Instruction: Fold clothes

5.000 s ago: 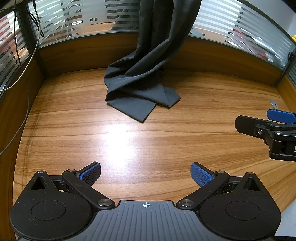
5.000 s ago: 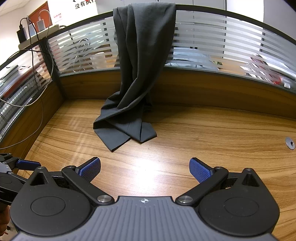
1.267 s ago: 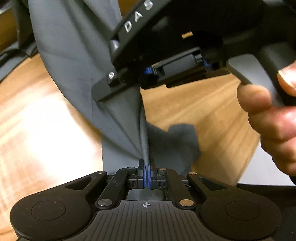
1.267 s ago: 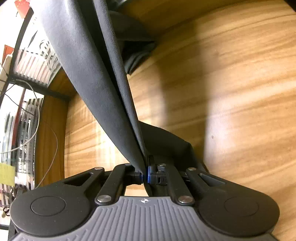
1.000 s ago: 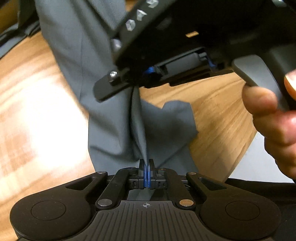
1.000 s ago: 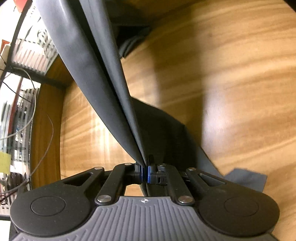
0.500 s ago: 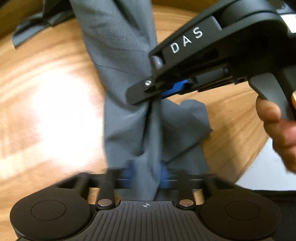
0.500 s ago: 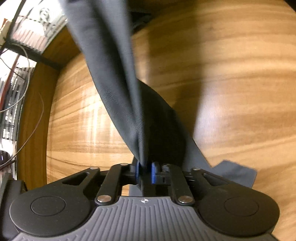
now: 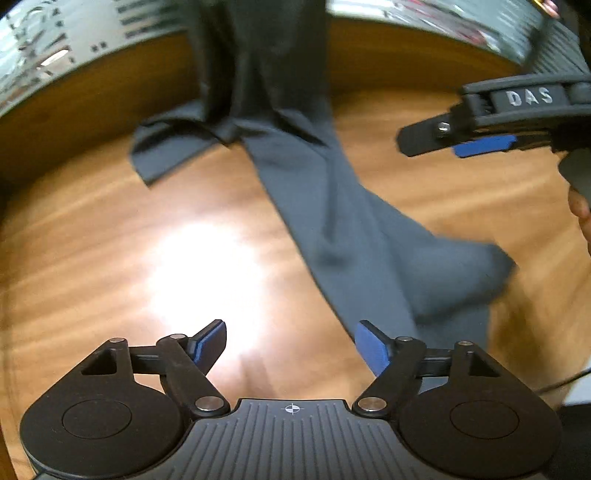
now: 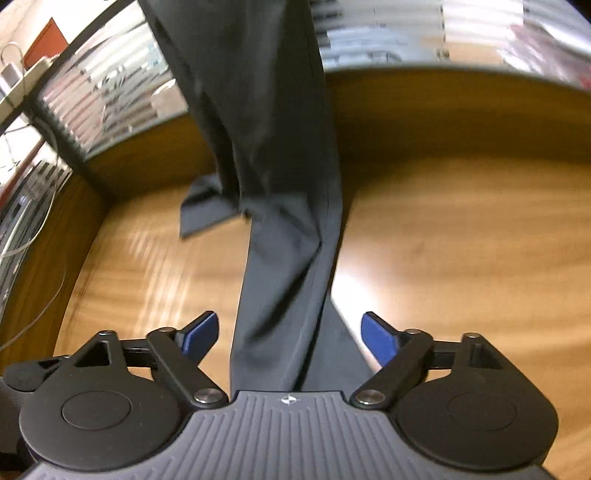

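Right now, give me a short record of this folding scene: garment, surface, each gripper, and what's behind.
garment: dark grey trousers, upper part hanging over the partition, one leg stretched across the desk
surface: wooden desk
left gripper: jaws opening, nothing between them
right gripper: jaws opening, the leg runs between the pads, not pinched
behind: frosted striped partition; cables at left

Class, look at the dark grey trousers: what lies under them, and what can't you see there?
Under the dark grey trousers lies the wooden desk; further back they hang over the glass partition. The wood directly beneath the cloth is covered.
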Tool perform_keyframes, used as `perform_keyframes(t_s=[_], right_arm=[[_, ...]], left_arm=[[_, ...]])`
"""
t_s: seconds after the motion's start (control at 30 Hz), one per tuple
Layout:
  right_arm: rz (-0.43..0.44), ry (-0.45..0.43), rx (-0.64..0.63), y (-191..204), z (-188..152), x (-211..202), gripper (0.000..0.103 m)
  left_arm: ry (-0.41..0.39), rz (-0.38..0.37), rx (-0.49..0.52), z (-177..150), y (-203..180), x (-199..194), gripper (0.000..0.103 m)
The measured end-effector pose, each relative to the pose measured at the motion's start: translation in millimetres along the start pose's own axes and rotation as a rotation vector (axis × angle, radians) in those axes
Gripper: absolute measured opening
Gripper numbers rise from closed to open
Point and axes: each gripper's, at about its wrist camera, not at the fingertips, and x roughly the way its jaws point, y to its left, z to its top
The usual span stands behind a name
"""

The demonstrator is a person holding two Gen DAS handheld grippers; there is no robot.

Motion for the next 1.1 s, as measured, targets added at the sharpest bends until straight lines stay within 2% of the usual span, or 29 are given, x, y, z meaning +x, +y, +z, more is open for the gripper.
perform_keyframes(t_s=[0.13,0.33,0.53,0.7,0.8,0.9,0.93,0.97,1.07,1.1], right_arm=[[-0.017,-0.029,-0.041,6,32,27,0.101],[-0.048,-0.034,-0.146,27,63,86,0.102],[-0.081,-0.005,-0.220,38,80,149,0.102],[-0.061,0.002,-0.190,32,84,185,0.102],[-0.062,-0.040,-0.196,29,83,192,0.100],[-0.075,-0.069,-0.190,23,82,193,0.088],[-0.082,-0.075,-0.190,21,82,193,0.076],[-0.095,-0.074,-0.188,18,82,193,0.058],[-0.097,-0.076,-0.124,3,84,186,0.028],[-0.104,-0.080,-0.092,-3,84,181,0.024]], left_arm=[[-0.021,0.026,-0.019,30,28,7,0.084],[-0.047,0.052,-0.073,65,65,17,0.088],[-0.065,0.069,-0.133,92,87,36,0.089],[-0.097,0.092,-0.141,113,100,47,0.089],[-0.117,0.101,-0.138,124,103,51,0.090],[-0.136,0.082,-0.123,137,99,55,0.094],[-0.141,0.074,-0.117,141,97,56,0.094],[-0.147,0.067,-0.110,146,95,57,0.094],[-0.162,0.047,-0.088,159,84,63,0.095],[-0.165,0.043,-0.078,163,80,66,0.096]])
